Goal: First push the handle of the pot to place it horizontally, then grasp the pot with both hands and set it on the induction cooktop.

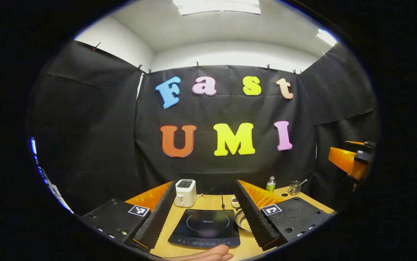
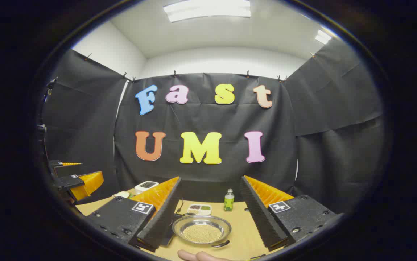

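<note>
We record bright, even light from ceiling panels (image 1: 216, 6) overhead in both views, blown out to plain white, with a second small fixture (image 2: 322, 36) at far right. The wooden table (image 2: 239, 232) is evenly lit with soft, faint shadows, and the metal pot (image 2: 201, 229) shows mild sheen on its rim. Fisheye distortion bends the walls at left and right edges; near objects stay reasonably sharp, with slight softness toward the rim.

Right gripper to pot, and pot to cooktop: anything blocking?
Nothing visible. The shallow steel pot of yellow grains lies on the bare wooden table ahead of the open right gripper. The black induction cooktop beside it carries nothing.
</note>
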Available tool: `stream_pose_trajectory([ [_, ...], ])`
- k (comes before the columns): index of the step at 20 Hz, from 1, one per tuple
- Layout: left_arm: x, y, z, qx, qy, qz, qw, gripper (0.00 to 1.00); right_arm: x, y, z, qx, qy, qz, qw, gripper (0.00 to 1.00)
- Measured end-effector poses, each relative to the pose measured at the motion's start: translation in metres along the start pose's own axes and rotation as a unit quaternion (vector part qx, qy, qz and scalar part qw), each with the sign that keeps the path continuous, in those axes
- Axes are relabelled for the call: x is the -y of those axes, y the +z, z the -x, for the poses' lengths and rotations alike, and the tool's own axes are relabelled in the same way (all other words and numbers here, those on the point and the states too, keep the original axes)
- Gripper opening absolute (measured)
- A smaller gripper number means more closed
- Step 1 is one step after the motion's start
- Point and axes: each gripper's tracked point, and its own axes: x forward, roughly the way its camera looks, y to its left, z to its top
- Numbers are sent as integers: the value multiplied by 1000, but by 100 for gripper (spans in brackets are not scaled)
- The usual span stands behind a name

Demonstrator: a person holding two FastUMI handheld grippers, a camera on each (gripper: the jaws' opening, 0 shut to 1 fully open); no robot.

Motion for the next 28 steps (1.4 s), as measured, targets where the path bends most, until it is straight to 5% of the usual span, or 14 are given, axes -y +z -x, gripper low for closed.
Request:
stream_pose_trajectory([
  [20,13,0,7,7,-21,-8,1000,96,15,-25,-17,-40,8,-14,999,100],
  [25,12,-6,4,-1,-24,-9,1000,96,13,-46,-40,-64,20,-11,998,96],
  [28,12,-8,4,0,-24,-11,1000,96,4,-63,-49,-86,45,-33,995,82],
])
